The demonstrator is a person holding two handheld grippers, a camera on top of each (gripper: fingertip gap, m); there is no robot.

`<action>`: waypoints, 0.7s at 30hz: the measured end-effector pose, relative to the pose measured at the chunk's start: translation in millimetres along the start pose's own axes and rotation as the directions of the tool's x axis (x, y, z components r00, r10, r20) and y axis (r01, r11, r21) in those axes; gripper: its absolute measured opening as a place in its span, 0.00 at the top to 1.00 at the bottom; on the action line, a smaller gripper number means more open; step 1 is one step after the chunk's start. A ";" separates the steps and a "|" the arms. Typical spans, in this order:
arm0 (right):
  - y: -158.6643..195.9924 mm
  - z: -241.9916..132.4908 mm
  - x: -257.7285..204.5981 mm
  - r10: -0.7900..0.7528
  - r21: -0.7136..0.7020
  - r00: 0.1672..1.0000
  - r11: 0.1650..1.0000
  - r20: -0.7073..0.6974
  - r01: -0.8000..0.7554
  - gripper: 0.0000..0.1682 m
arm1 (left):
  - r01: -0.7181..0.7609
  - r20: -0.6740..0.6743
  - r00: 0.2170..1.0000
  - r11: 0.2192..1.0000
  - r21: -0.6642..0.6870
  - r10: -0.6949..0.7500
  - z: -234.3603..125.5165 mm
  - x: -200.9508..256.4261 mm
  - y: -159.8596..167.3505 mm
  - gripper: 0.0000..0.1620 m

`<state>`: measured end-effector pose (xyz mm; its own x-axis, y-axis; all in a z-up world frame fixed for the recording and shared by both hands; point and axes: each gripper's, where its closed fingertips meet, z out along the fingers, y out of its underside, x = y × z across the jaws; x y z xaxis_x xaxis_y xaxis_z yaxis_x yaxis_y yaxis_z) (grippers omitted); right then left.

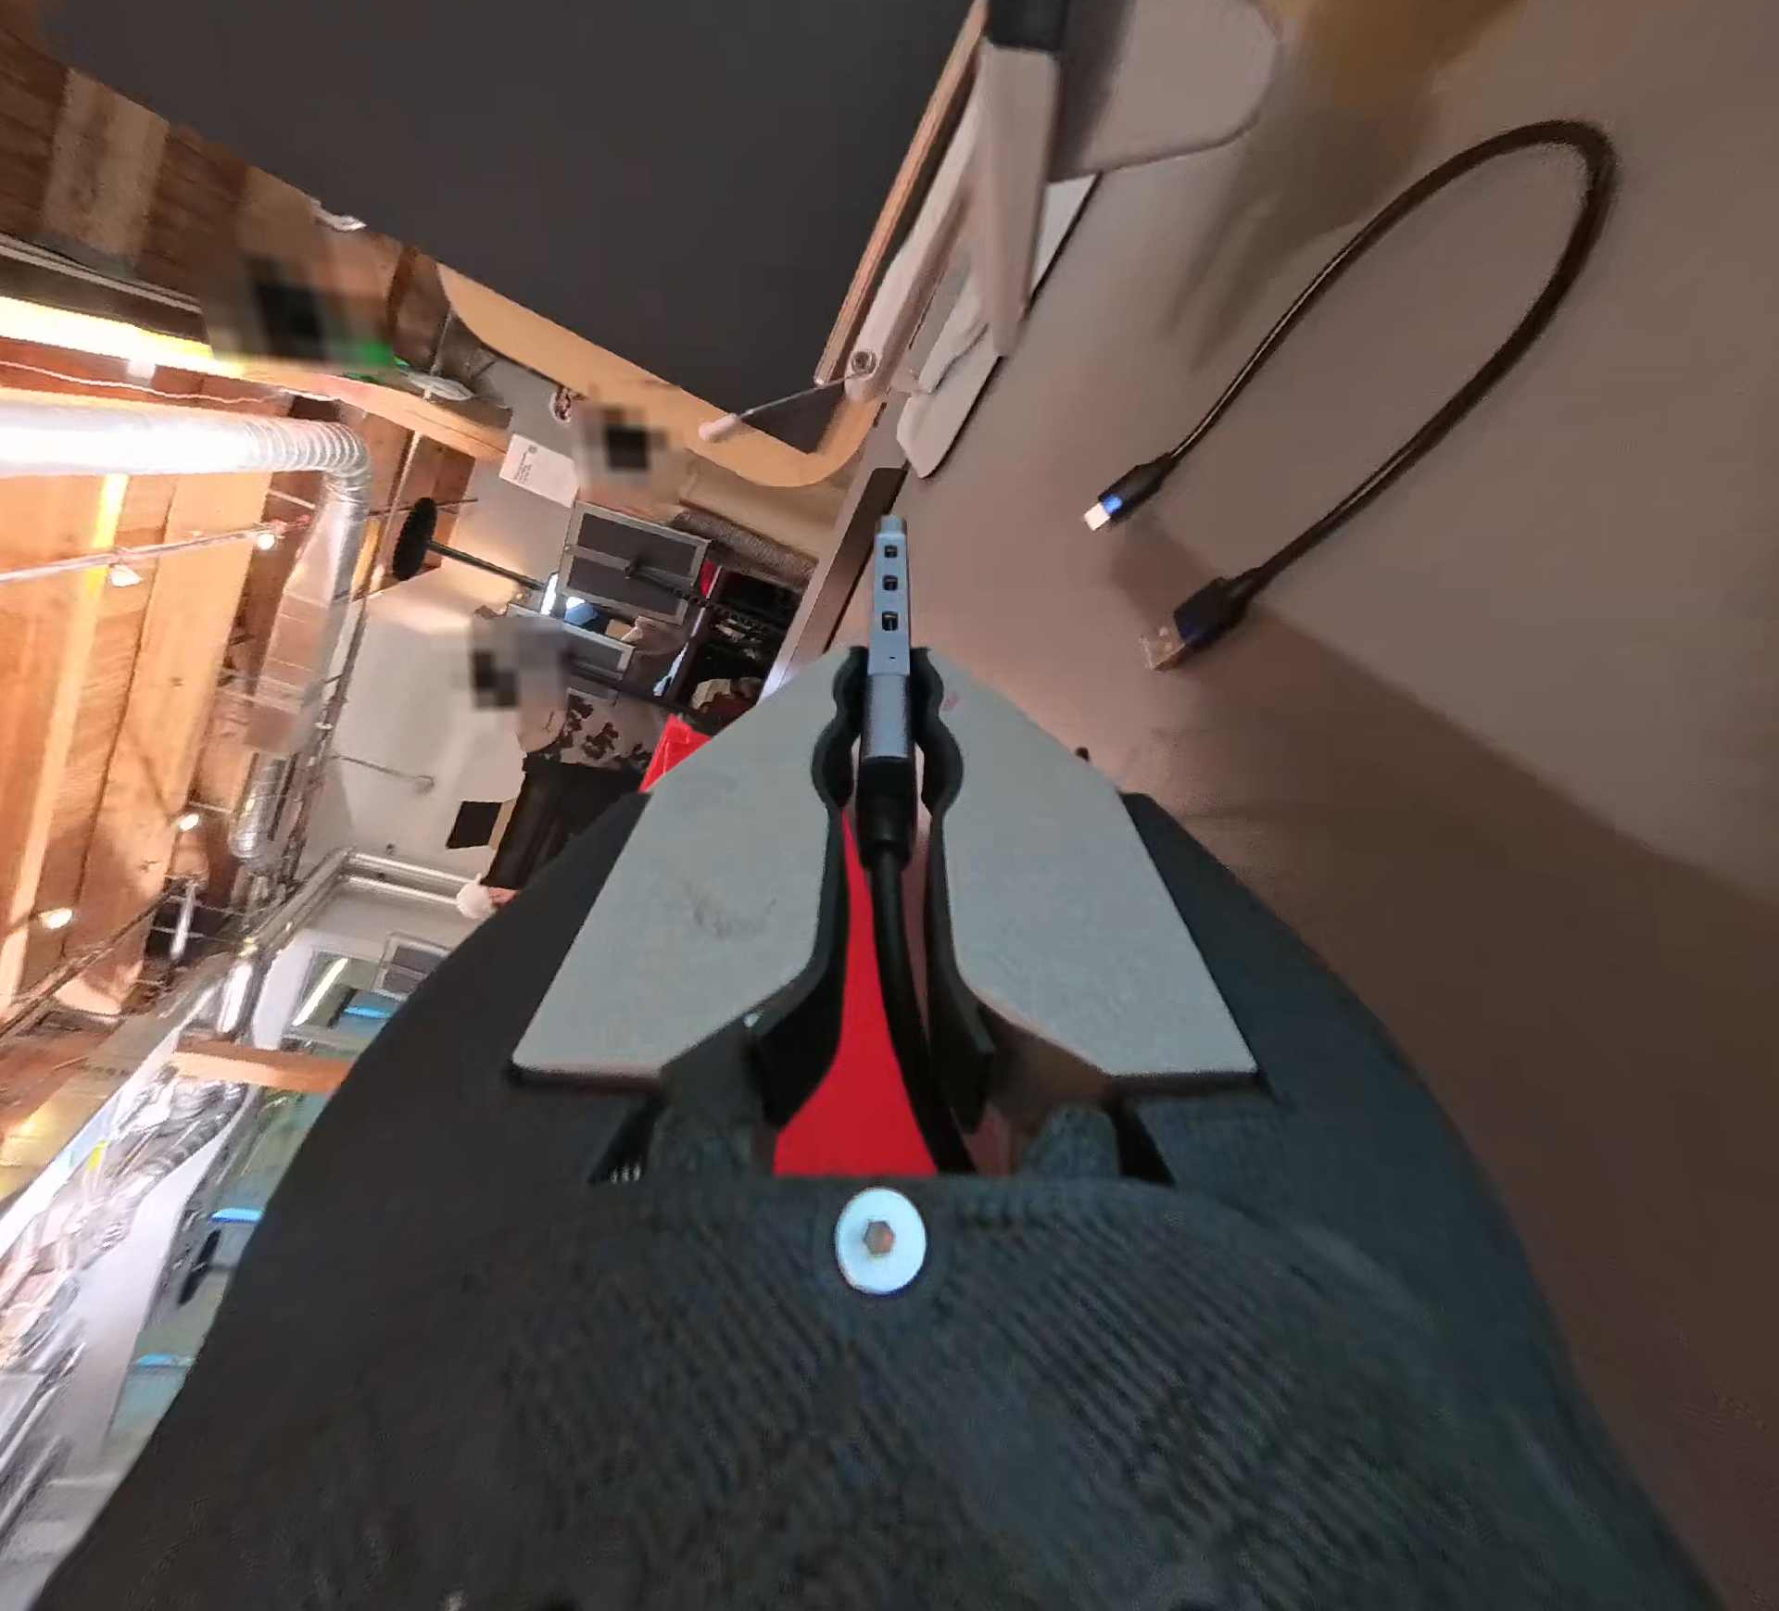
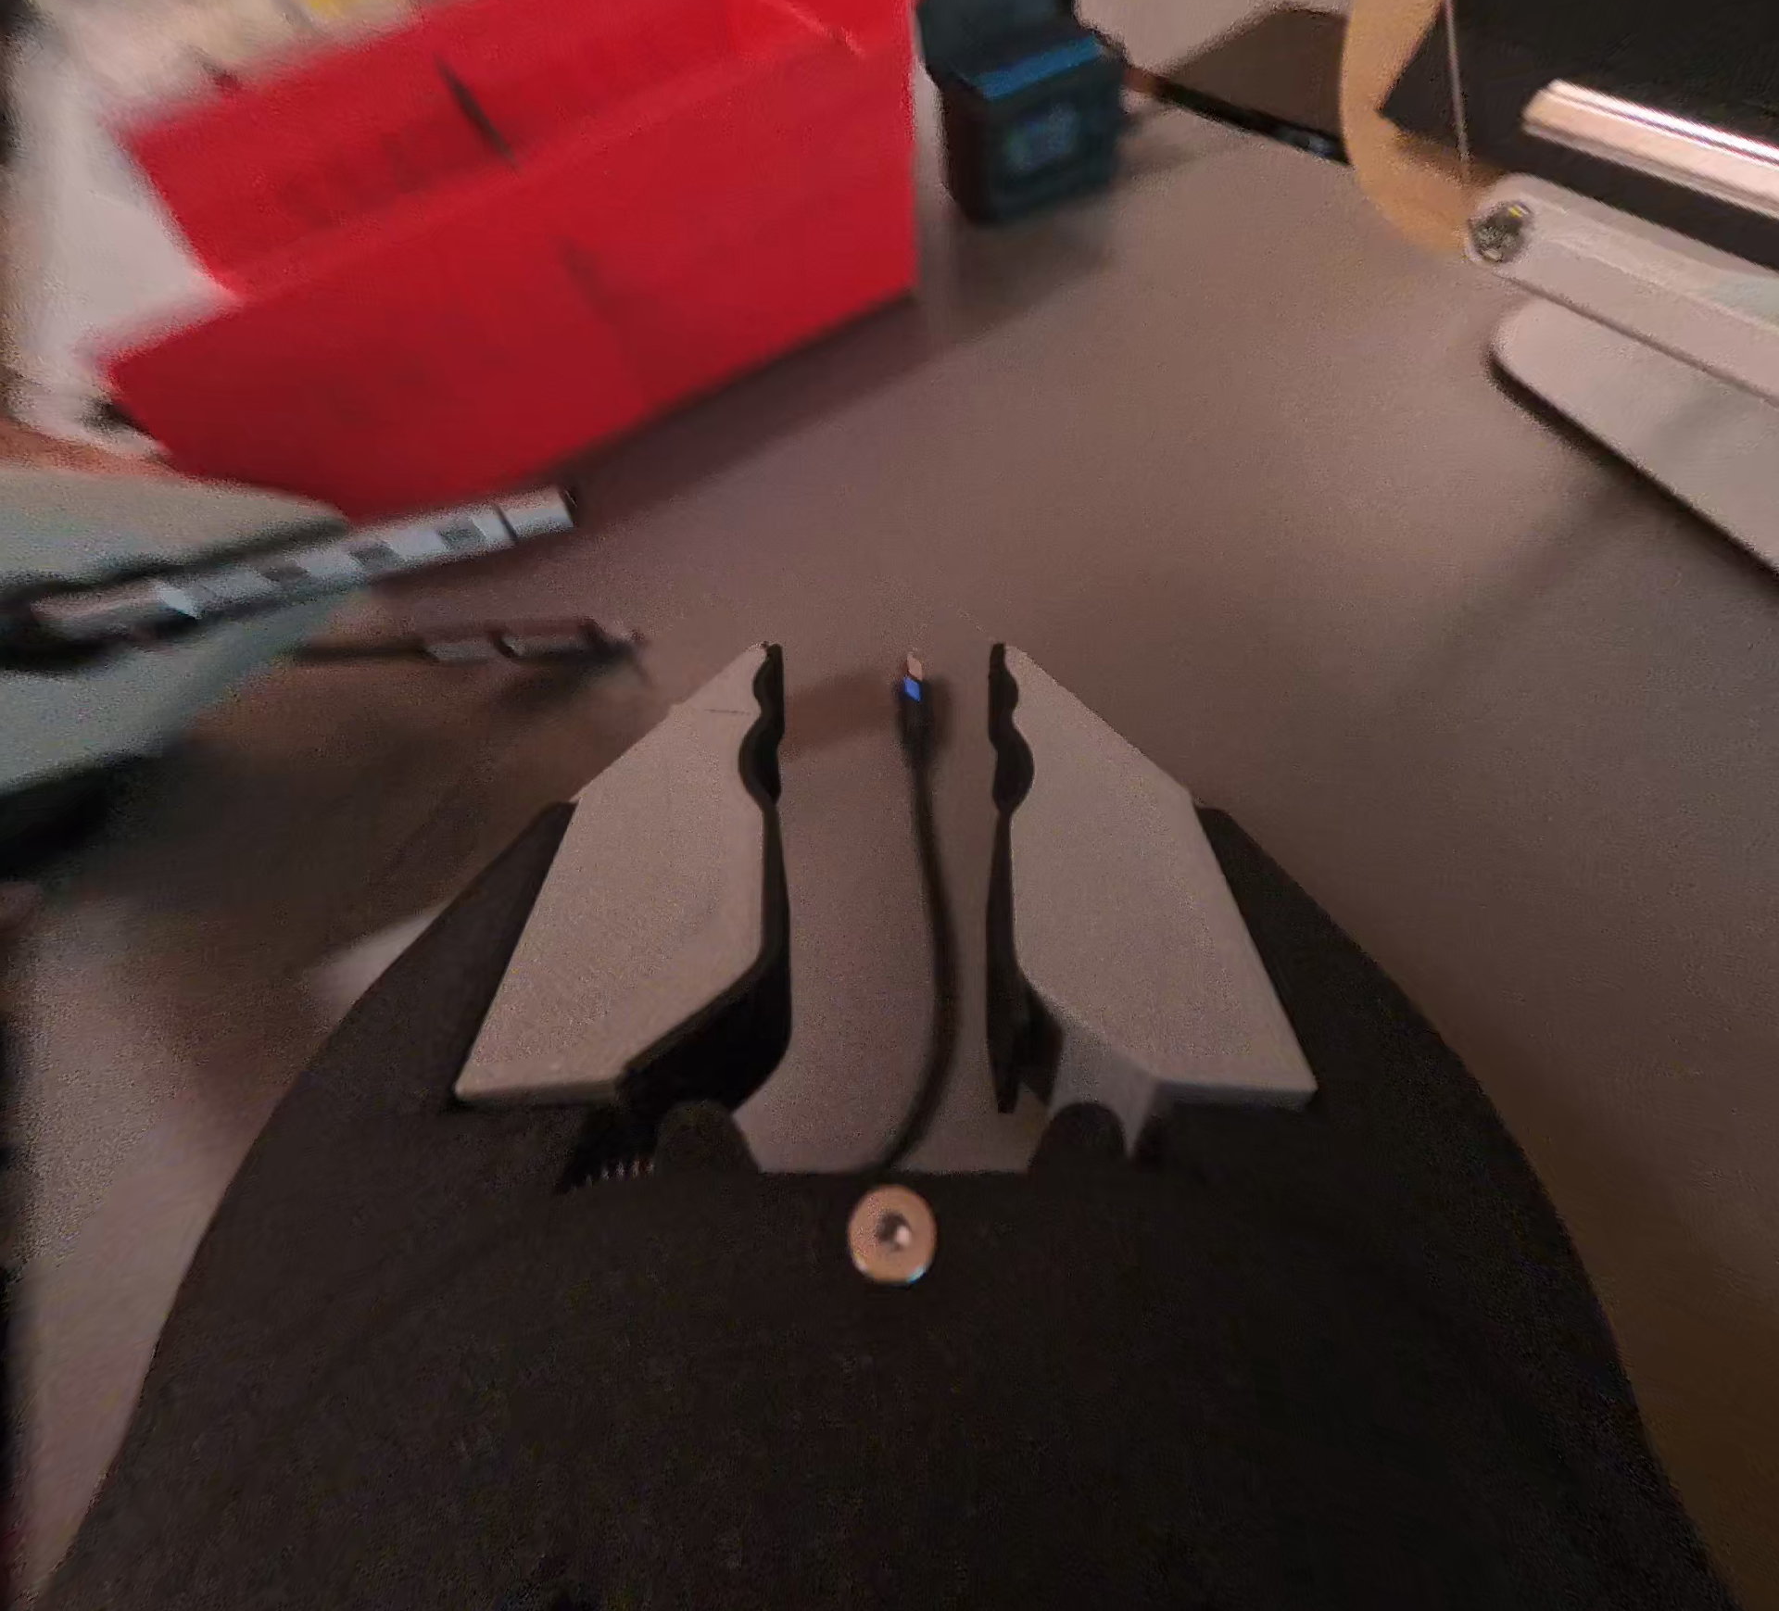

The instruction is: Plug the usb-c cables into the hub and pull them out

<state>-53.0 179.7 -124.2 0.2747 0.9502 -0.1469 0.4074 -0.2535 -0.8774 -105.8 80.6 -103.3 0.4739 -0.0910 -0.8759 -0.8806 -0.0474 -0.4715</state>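
Left tool [image 1: 888, 662] clamps hub [image 1: 889, 593] — right tool [image 2: 884, 660] spread, straddling cable [image 2: 916, 756].

Slim grey hub [image 1: 888, 602] held off desk, clamped edge-on between left tongs [image 1: 888, 670], ports facing up, own black lead trailing back. Short black cable [image 1: 1425, 294] looped on desk [image 1: 1444, 795]; blue-lit plug [image 2: 913, 684] lies unplugged between parted right tongs [image 2: 881, 660], untouched.
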 end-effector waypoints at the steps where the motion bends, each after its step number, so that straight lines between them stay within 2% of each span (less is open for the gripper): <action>1: 11.8 5.6 5.0 -0.061 -0.065 0.996 0.996 -0.062 0.057 0.76 | -0.015 0.015 1.000 1.000 -0.017 0.016 5.4 0.1 3.7 0.96; 3: 36.5 18.1 11.4 -0.154 -0.194 0.980 0.973 -0.129 0.128 0.76 | -0.005 0.036 0.999 1.000 -0.030 0.006 13.3 1.0 9.0 0.96; 5: 50.8 28.6 14.1 -0.204 -0.258 0.968 0.952 -0.145 0.162 0.79 | 0.034 0.032 0.999 0.999 -0.036 -0.033 19.5 5.7 14.9 0.96; 8: 54.3 36.9 6.1 -0.209 -0.252 0.974 0.950 -0.085 0.182 0.78 | 0.022 0.019 1.000 0.999 -0.042 -0.021 22.6 10.1 18.8 0.96; 10: 48.8 38.1 10.9 -0.254 -0.233 0.961 0.946 -0.105 0.225 0.80 | 0.070 -0.020 0.997 0.997 -0.026 -0.071 22.6 15.3 18.8 0.96; 12: 51.2 42.0 18.1 -0.302 -0.266 0.946 0.927 -0.117 0.263 0.85 | 0.138 -0.072 0.988 0.990 -0.021 -0.139 22.9 20.6 21.4 0.96; 14: 50.7 46.0 16.4 -0.325 -0.270 0.941 0.918 -0.092 0.291 0.96 | 0.231 -0.137 0.962 0.972 -0.037 -0.234 24.6 26.5 26.5 0.96; 15: 49.8 47.5 15.8 -0.349 -0.268 0.933 0.910 -0.088 0.315 0.96 | 0.246 -0.151 0.956 0.968 -0.054 -0.251 25.0 27.3 29.6 0.96; 18: 49.3 49.7 12.3 -0.412 -0.266 0.908 0.886 -0.076 0.379 0.97 | 0.217 -0.151 0.963 0.974 -0.059 -0.224 25.4 29.6 30.9 0.96; 21: 51.0 48.3 8.5 -0.381 -0.268 0.923 0.896 -0.052 0.355 0.97 | 0.199 -0.164 0.965 0.979 -0.052 -0.205 25.8 33.5 28.1 0.96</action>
<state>-71.9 183.6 -192.2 0.1433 0.9644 0.2224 0.6960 0.0616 -0.7154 -114.7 101.8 -148.6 0.6371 -0.2415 -0.7319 -0.7678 -0.1157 -0.6302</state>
